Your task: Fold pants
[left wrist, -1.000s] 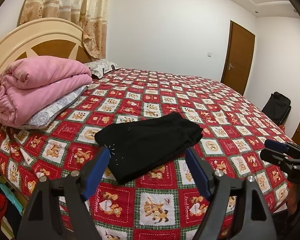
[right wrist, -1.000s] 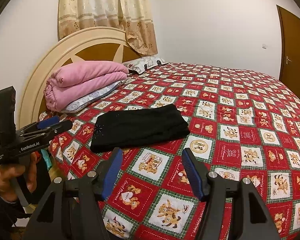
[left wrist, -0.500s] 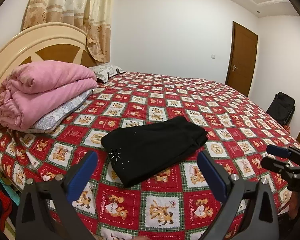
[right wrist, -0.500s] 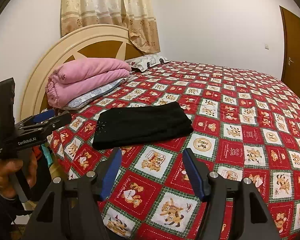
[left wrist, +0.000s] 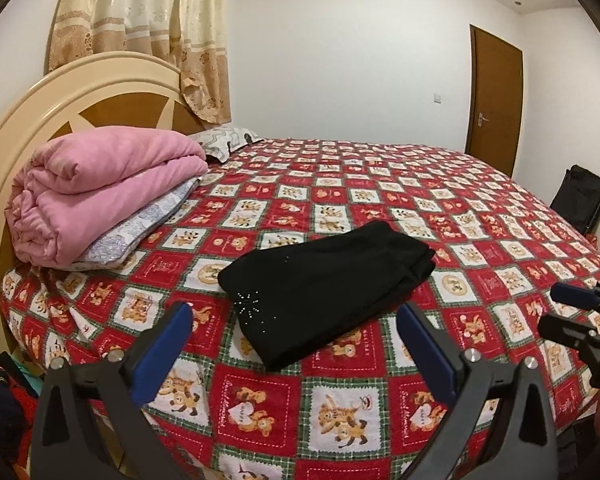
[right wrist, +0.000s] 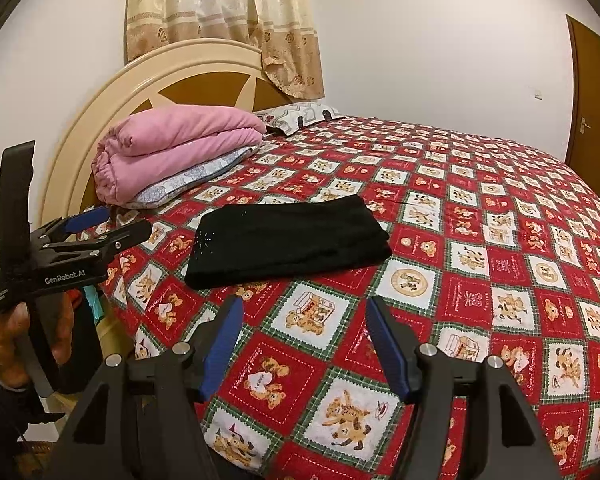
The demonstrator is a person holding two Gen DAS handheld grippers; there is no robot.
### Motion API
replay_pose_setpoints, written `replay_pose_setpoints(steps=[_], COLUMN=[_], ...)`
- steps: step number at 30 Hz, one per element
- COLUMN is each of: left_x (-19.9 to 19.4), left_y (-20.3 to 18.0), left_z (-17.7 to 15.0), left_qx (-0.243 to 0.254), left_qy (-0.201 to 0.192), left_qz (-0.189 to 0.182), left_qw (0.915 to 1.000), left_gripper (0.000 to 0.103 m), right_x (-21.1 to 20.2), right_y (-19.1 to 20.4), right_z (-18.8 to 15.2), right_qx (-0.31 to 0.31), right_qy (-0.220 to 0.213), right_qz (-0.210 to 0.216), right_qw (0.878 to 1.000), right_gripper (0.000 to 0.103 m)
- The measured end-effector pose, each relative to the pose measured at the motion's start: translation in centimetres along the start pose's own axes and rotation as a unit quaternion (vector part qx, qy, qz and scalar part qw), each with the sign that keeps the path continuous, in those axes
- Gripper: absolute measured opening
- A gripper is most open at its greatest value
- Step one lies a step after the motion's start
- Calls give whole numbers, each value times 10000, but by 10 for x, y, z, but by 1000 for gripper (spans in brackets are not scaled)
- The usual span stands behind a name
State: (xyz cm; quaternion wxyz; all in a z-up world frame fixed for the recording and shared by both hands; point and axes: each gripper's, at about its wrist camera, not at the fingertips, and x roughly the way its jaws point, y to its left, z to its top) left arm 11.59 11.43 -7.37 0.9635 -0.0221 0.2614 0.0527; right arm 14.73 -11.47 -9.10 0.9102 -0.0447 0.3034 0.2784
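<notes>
The black pants [left wrist: 324, 284] lie folded into a flat rectangle on the red patterned bedspread [left wrist: 380, 184], near the bed's near edge; they also show in the right wrist view [right wrist: 288, 240]. My left gripper [left wrist: 296, 340] is open and empty, held back from the bed just short of the pants; it also shows at the left of the right wrist view [right wrist: 108, 224]. My right gripper [right wrist: 304, 340] is open and empty, held above the bed's near edge in front of the pants; it also shows at the right edge of the left wrist view [left wrist: 568, 312].
A folded pink quilt [left wrist: 100, 196] on a grey pillow lies by the cream headboard [left wrist: 60, 100]. A patterned pillow [left wrist: 224, 140] is behind it. A brown door [left wrist: 496, 100] and a black bag [left wrist: 580, 200] stand at the far right.
Both grippers have drawn back and up from the bed. The left gripper's jaws have opened wider. The pants have not moved.
</notes>
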Motion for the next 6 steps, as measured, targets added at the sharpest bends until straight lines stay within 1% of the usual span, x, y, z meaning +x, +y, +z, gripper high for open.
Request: replay_pose_setpoints(steps=[6], left_x=[-3], left_y=[-3], left_z=[1], left_qx=[69], left_qy=[-84], left_qz=[-82], left_qw=[9999], left_gripper=[103], right_x=[0], right_y=[0], right_z=[-2], right_qx=[24], right_qy=[20], right_qz=[20], right_qw=[10000], right_gripper=[65])
